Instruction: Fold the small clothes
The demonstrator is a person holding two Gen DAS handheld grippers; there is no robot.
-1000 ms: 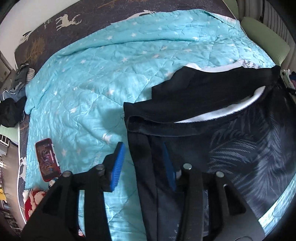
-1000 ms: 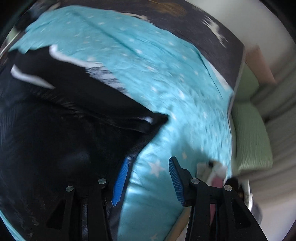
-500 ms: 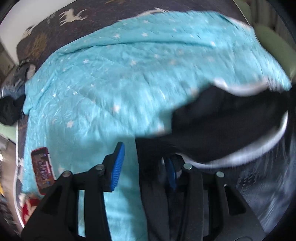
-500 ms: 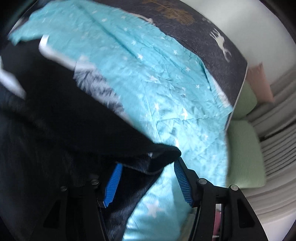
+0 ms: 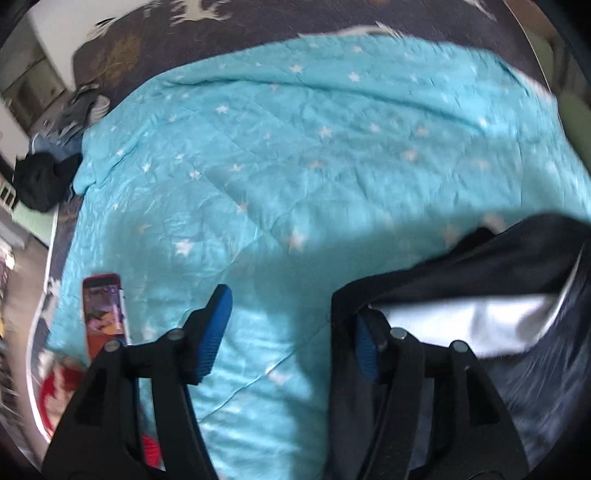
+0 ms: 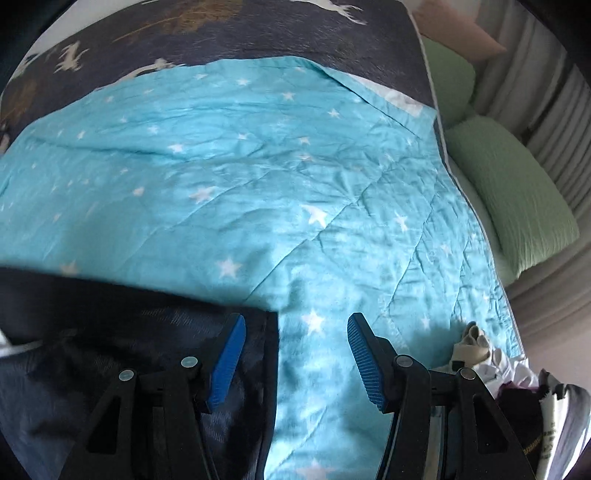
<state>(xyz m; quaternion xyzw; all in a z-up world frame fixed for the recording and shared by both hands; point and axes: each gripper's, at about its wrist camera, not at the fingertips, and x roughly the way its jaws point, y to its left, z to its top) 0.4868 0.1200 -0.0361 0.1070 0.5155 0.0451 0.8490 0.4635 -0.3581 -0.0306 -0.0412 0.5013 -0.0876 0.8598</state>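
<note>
Our left gripper [image 5: 291,332] has just been opening; the dark shorts [image 5: 461,280] drape loosely over its right finger. Our right gripper [image 6: 295,354] gapes, its left finger above the shorts' corner. Beyond spreads the starry turquoise quilt [image 6: 258,166].

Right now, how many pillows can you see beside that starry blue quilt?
3, all along the quilt's right edge in the right wrist view: a large green pillow nearest, a second green pillow behind it, and a pink pillow farthest back. Others may lie outside the view.
</note>
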